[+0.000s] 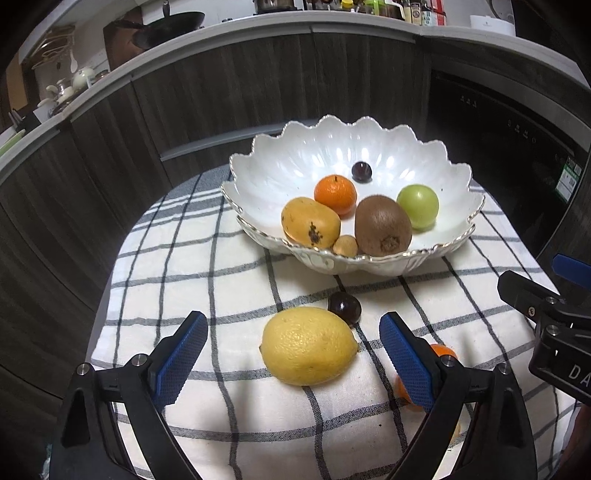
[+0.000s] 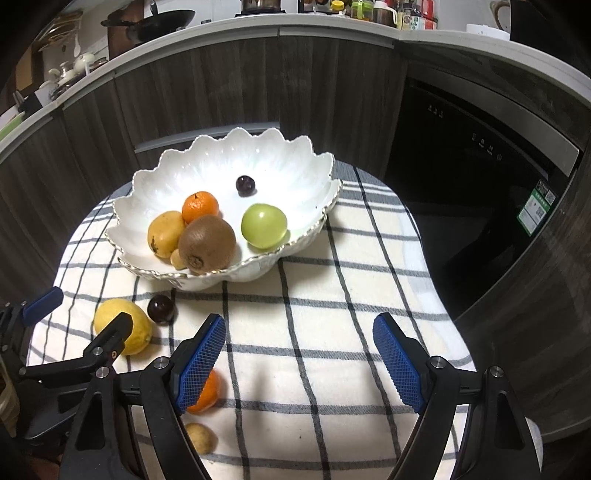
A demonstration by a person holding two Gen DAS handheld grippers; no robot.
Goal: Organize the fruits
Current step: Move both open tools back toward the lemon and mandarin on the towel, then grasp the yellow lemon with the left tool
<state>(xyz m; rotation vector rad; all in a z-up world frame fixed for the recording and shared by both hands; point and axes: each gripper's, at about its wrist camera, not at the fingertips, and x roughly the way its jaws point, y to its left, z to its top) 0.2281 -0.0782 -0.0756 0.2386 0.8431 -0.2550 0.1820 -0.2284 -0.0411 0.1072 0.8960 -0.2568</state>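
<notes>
A white scalloped bowl [image 1: 258,162] [image 2: 295,166] on the checked cloth holds a mandarin [image 1: 335,194], a kiwi [image 1: 382,226], a green fruit [image 1: 418,206], a yellow-orange fruit [image 1: 309,226], a small tan fruit [image 1: 345,246] and a dark cherry [image 1: 361,171]. In front of the bowl lie a lemon [image 1: 308,345] [image 2: 110,317] and a dark cherry [image 1: 344,305] [image 2: 160,308]. My left gripper [image 1: 293,350] is open, its blue pads either side of the lemon and apart from it. My right gripper [image 2: 299,354] is open over bare cloth. A mandarin [image 2: 207,393] [image 1: 441,350] lies behind its left pad, a small tan fruit [image 2: 200,436] nearer me.
The checked cloth [image 2: 332,295] covers a small round table whose edge drops off left and right. Dark wood cabinets [image 1: 221,92] and a black appliance front [image 2: 480,166] stand close behind. A cluttered kitchen counter [image 1: 258,22] runs above.
</notes>
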